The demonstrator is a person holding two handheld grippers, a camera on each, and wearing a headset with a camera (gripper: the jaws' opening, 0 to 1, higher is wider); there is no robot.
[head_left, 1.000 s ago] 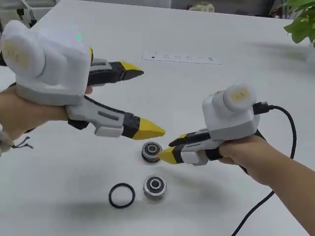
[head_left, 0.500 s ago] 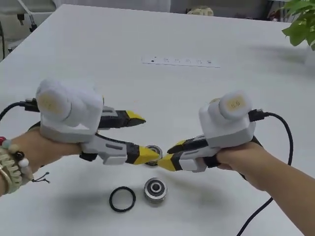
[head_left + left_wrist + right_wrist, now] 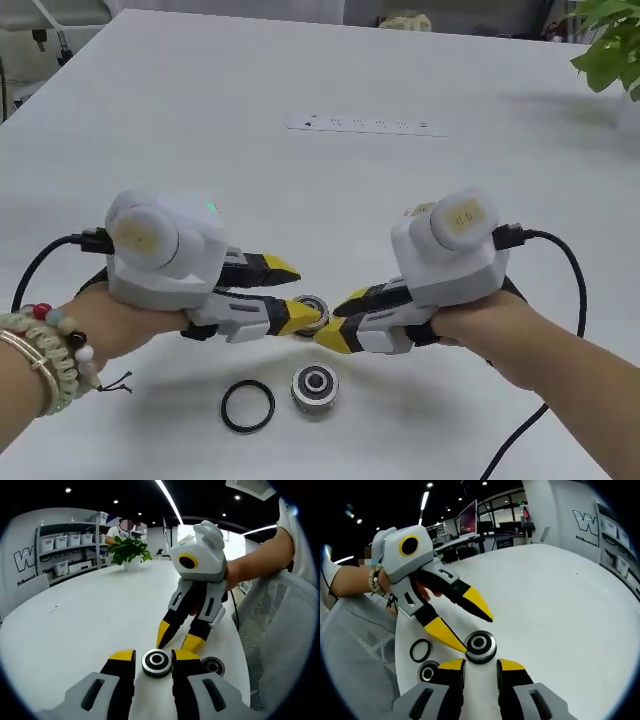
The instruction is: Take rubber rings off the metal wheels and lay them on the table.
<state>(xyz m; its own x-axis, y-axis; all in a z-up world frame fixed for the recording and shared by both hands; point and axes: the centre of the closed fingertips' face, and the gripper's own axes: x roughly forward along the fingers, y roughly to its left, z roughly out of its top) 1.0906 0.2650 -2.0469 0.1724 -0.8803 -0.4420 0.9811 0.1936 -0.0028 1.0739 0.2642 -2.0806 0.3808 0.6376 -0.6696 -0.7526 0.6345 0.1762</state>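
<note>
We see a small round metal wheel (image 3: 312, 311) lying flat on the white table (image 3: 400, 180), its fitted black rubber ring (image 3: 493, 651) on the rim. Two yellow-tipped grippers meet over it. The left gripper (image 3: 154, 655) has its jaws partly apart, one on each side of the wheel, gripping nothing. The right gripper (image 3: 482, 665) is likewise parted and empty, with the wheel just ahead of its tips. Nearby lie a second metal wheel (image 3: 315, 384) and a loose black rubber ring (image 3: 248, 403). In our judgement, one gripper should pin the wheel firmly while the other hooks a tip under the ring's edge and peels it off.
</note>
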